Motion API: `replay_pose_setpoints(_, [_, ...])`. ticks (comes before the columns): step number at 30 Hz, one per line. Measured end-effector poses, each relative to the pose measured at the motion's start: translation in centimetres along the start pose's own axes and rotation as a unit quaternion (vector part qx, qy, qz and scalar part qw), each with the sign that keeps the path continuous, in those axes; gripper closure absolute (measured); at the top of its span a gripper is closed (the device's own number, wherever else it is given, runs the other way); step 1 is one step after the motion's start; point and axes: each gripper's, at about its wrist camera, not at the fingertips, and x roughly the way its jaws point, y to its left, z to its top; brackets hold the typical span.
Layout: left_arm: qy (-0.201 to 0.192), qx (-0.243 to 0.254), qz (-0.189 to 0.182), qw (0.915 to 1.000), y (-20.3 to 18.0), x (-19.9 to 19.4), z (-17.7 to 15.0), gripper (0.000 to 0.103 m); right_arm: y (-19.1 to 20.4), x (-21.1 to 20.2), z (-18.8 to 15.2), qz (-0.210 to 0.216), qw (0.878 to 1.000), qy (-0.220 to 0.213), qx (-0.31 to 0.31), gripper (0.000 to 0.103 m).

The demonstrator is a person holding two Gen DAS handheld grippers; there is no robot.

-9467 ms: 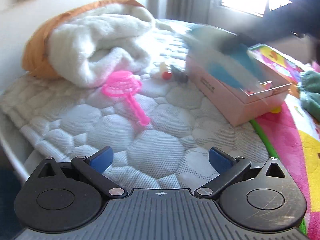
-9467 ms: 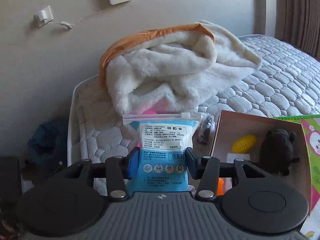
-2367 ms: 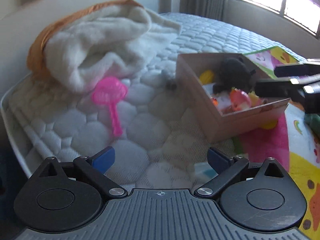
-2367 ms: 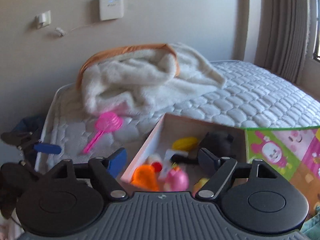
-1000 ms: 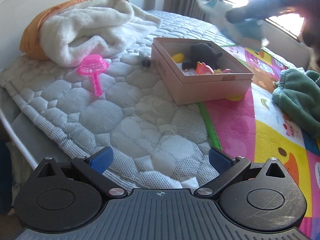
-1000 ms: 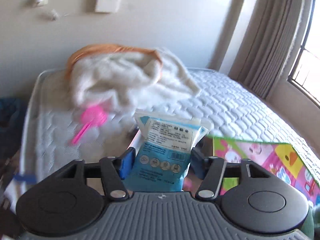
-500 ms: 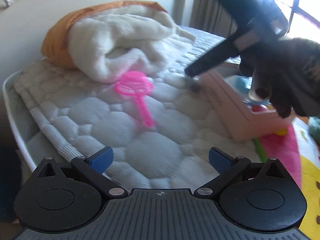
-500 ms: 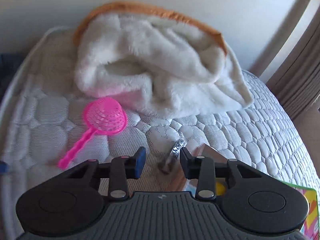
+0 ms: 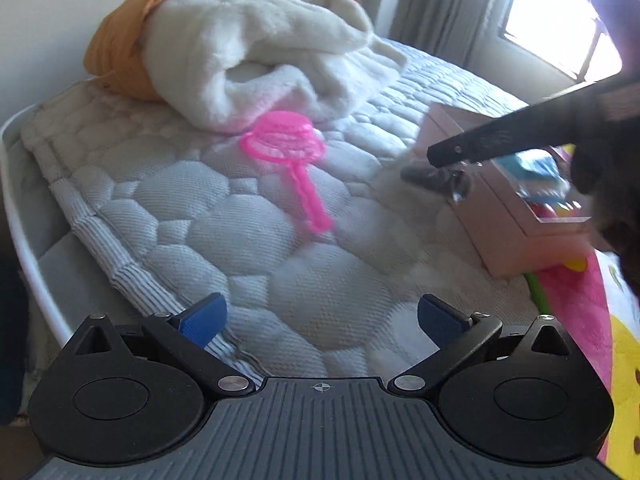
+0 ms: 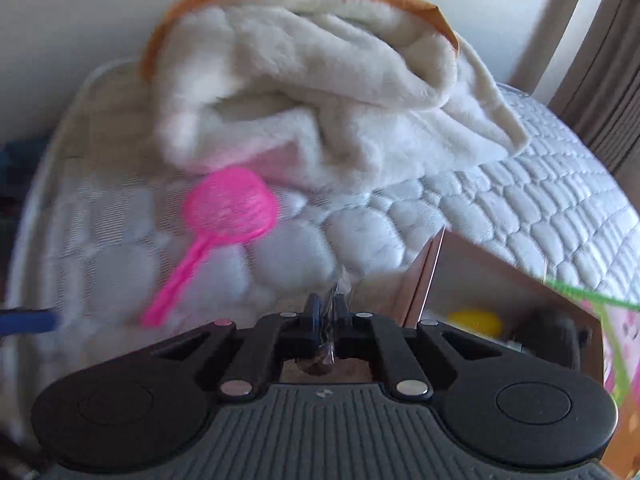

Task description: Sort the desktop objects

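Note:
My right gripper [image 10: 327, 312] is shut on a small dark item in a clear wrapper [image 10: 326, 354]; it also shows in the left wrist view [image 9: 434, 176], held just above the mattress beside the pink cardboard box [image 9: 516, 232]. The box [image 10: 472, 276] holds a blue packet [image 9: 534, 164], a yellow toy [image 10: 474, 320] and a dark plush [image 10: 554, 332]. A pink toy strainer [image 9: 288, 152] lies on the mattress, left of the box, and shows in the right wrist view [image 10: 228, 224]. My left gripper [image 9: 322, 318] is open and empty, low over the mattress's near edge.
A white fleece blanket with orange lining [image 9: 240, 52] is piled at the head of the quilted mattress [image 9: 320, 264]. A colourful play mat [image 9: 592, 304] lies right of the box. The wall is behind, curtains and a window [image 9: 560, 32] at the far right.
My right gripper has closed on the small wrapped item beside the box and lifted it slightly. My left gripper has moved a little closer to the strainer.

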Motion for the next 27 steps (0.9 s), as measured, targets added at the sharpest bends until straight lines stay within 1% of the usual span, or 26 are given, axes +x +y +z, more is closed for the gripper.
replay_pose_setpoints(2, [0.009, 0.018, -0.02, 0.9996, -1.4, -0.2, -0.5, 0.0, 0.4, -2.7, -2.4, 0.03, 0.999, 0.007, 0.015, 0.097])
replay_pose_setpoints(4, [0.018, 0.04, -0.042, 0.9982, -3.0, -0.5, -1.3, 0.0, 0.7, -4.5, -4.9, 0.051, 0.998, 0.026, 0.027, 0.097])
replay_pose_setpoints(5, [0.022, 0.05, -0.053, 0.9971, -3.7, -0.7, -1.7, 0.0, 0.8, -5.4, -6.1, 0.049, 0.998, 0.029, 0.028, 0.097])
replay_pose_setpoints(7, [0.029, 0.064, -0.068, 0.9952, -5.0, -1.0, -2.6, 0.0, 0.3, -6.9, -7.7, 0.037, 0.998, 0.02, 0.035, 0.096])
replay_pose_setpoints(9, [0.038, 0.074, -0.076, 0.9937, -6.0, -0.9, -3.3, 0.0, -0.9, -8.0, -8.0, 0.023, 0.998, -0.001, 0.053, 0.092])
replay_pose_setpoints(10, [0.043, 0.077, -0.081, 0.9928, -6.4, -0.9, -3.6, 0.0, -1.6, -8.3, -7.7, 0.016, 0.998, -0.012, 0.065, 0.09])
replay_pose_setpoints(12, [0.047, 0.08, -0.088, 0.9918, -6.9, -1.0, -4.0, 0.0, -3.1, -8.1, -6.4, 0.006, 0.995, -0.032, 0.091, 0.082])
replay_pose_setpoints(13, [0.047, 0.08, -0.089, 0.9917, -7.1, -1.1, -4.1, 0.0, -3.9, -7.5, -5.5, 0.005, 0.994, -0.041, 0.105, 0.076])
replay_pose_setpoints(16, [0.043, 0.075, -0.084, 0.9926, -6.8, -1.3, -4.0, 0.0, -5.3, -4.8, -2.6, 0.004, 0.989, -0.055, 0.138, 0.071])
replay_pose_setpoints(17, [0.041, 0.072, -0.08, 0.9933, -6.4, -1.4, -3.8, 0.0, -5.7, -3.5, -1.6, 0.001, 0.988, -0.053, 0.145, 0.068])
replay_pose_setpoints(19, [0.032, 0.064, -0.064, 0.9954, -5.4, -1.6, -3.3, 0.0, -6.5, -0.6, 0.5, -0.008, 0.985, -0.046, 0.164, 0.066])
replay_pose_setpoints(21, [0.021, 0.053, -0.052, 0.997, -4.2, -1.7, -2.6, 0.0, -7.5, 2.1, 2.1, -0.009, 0.983, -0.025, 0.181, 0.063])
replay_pose_setpoints(23, [0.011, 0.044, -0.041, 0.9981, -3.0, -1.6, -1.8, 0.0, -8.8, 4.6, 3.1, -0.011, 0.976, 0.002, 0.216, 0.062])
replay_pose_setpoints(24, [0.007, 0.041, -0.036, 0.9985, -2.4, -1.4, -1.4, 0.0, -9.4, 5.7, 3.5, 0.002, 0.972, 0.012, 0.235, 0.062])
replay_pose_setpoints(26, [0.001, 0.033, -0.027, 0.9991, -1.3, -0.8, -0.6, 0.0, -10.0, 6.9, 4.3, 0.025, 0.965, 0.016, 0.259, 0.05])
replay_pose_setpoints(27, [-0.001, 0.028, -0.027, 0.9993, -0.8, -0.5, -0.1, 0.0, -9.8, 7.1, 4.8, 0.024, 0.966, 0.009, 0.258, 0.047])
